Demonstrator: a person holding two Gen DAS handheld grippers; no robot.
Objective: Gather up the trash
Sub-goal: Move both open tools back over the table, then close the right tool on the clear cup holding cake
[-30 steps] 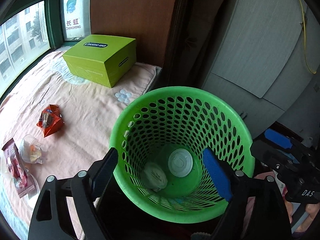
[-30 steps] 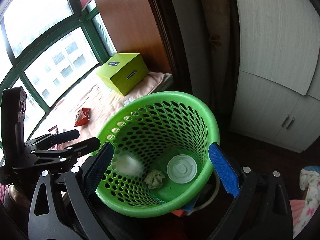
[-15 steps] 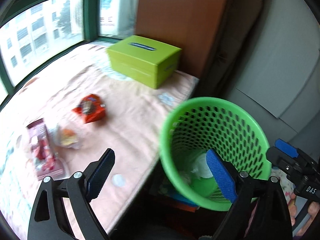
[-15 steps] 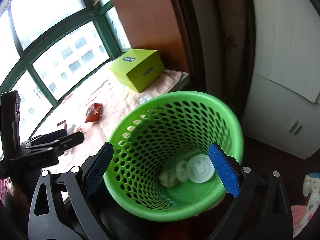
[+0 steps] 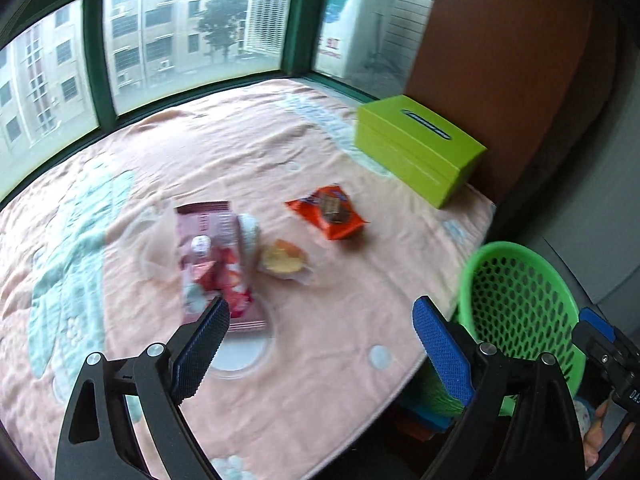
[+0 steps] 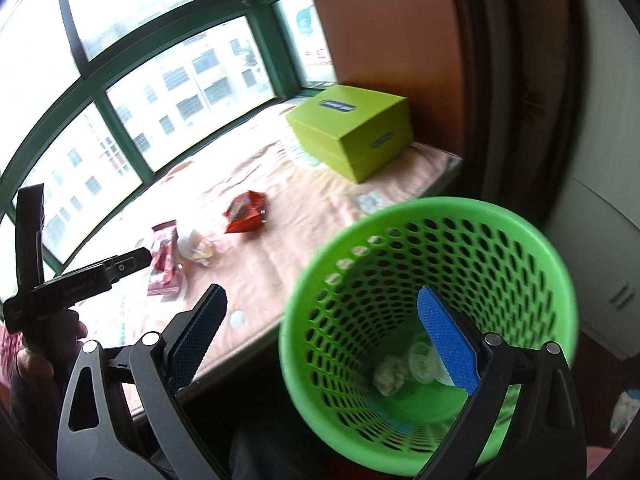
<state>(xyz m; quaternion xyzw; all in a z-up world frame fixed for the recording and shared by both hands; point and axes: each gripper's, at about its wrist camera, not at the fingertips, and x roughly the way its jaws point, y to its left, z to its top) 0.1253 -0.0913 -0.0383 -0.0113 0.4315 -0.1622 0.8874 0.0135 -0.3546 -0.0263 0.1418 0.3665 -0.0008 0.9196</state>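
The left gripper [image 5: 320, 338], jaws wide and empty, hung over the peach blanket's [image 5: 320, 360] edge, while the right gripper [image 6: 322, 332], equally wide, stood over the green perforated plastic basket [image 6: 532, 236]. At eleven o'clock lay a pink snack packet [image 5: 212, 256], beyond it at twelve a crumpled clear wrapper [image 5: 284, 258] and an orange foil wrapper [image 5: 330, 216]. The nearest was best taken first, pinched flat without catching the blanket.

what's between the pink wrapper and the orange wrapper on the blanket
A clear bag holding a yellowish piece of food lies between the pink wrapper and the orange wrapper, beside the pink one. Both wrist views show it, the left more closely.
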